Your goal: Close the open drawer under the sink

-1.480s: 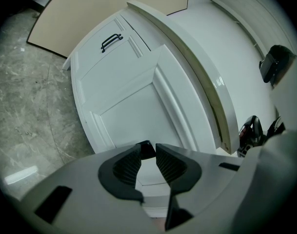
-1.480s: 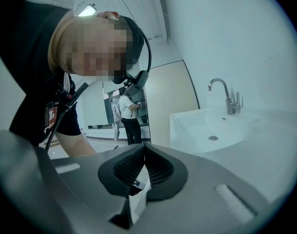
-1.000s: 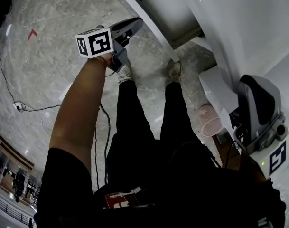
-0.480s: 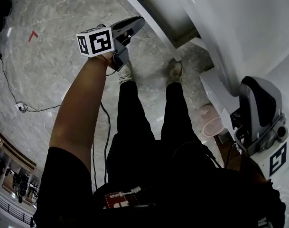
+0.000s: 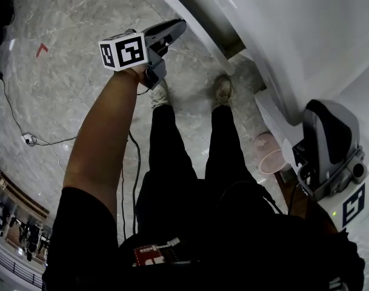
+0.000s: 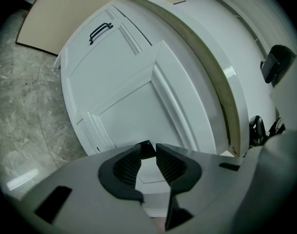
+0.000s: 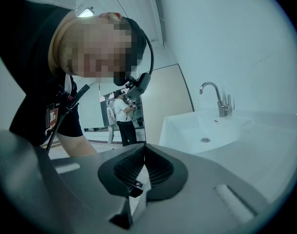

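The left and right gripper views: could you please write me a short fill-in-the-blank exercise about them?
1. The handle on the white cabinet is ____ in colour.
2. The faucet stands on the far rim of the ____.
3. The right gripper has its jaws ____ at the tips.
Missing words: black; sink; shut.

The left arm (image 5: 102, 138) is extended forward and downward, bare below a short dark sleeve, with its hand (image 5: 139, 73) closed round the grip of the left gripper (image 5: 175, 26); the marker cube (image 5: 122, 51) sits uppermost. The left gripper view shows this gripper's jaws a narrow gap apart, with nothing between them. The right gripper (image 5: 328, 111) is held close at the person's right side, pointing upward, jaws closed tip to tip and empty.
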{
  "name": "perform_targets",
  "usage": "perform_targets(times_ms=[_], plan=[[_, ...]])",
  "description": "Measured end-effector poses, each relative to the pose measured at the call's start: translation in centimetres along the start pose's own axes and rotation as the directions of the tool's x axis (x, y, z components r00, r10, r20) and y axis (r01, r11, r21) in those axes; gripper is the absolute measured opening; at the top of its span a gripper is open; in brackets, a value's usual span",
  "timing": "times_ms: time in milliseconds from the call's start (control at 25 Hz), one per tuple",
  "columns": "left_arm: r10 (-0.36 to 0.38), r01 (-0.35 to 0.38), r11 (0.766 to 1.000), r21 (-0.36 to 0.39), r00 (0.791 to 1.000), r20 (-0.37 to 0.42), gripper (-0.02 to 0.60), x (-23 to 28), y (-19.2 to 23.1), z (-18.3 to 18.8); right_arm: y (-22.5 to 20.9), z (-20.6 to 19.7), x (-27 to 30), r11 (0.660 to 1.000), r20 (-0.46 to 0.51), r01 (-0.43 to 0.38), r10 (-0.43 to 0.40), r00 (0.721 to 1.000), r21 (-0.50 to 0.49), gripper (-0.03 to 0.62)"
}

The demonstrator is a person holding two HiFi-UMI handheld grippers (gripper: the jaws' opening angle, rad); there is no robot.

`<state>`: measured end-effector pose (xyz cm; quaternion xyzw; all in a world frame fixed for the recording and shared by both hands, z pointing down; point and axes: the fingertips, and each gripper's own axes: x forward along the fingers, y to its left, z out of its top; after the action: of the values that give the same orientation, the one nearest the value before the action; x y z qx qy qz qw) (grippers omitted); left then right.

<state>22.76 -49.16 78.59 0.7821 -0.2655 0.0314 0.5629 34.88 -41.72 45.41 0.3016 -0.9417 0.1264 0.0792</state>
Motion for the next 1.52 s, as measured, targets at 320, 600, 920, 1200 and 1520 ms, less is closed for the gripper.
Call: perform_targets(times_ms=[320,600,920,1200,1520], plan=[[-0.005,0.005,1.000,-0.004,1.000,-0.013,0.087,1.1,-0.3,0.1,-0.5,0.2,-0.8,1.000,0.012,0.011,-0.011,1.000,-0.005,0.002],[-0.007,0.007,1.000,0.000,1.000,-0.003,0.088,2.3,-0.5,0.6,-0.9,0.1,-1.3,1.000,0.019,0.017,-0.017,1.000,-0.001,0.002],[-0.014,0.014,1.000,0.003,1.000,0.002,0.089,3.5,-0.8,1.1,-1.6,0.1,-2.0,1.000,0.026,0.027,-0.027,0.999,0.001,0.002],[-0.011,0.011,1.000,0.003,1.000,0.004,0.089,4.4,-1.0,1.4,-1.9,0.0,-2.2,1.000,0.028,0.027,-0.027,0.999,0.002,0.002],[-0.007,0.007,1.000,0.005,1.000,-0.012,0.089,5.7,-1.6,2.5,-2.5,1.6,-1.0,1.000,0.033,-0.006,0.006,0.999,-0.005,0.002]])
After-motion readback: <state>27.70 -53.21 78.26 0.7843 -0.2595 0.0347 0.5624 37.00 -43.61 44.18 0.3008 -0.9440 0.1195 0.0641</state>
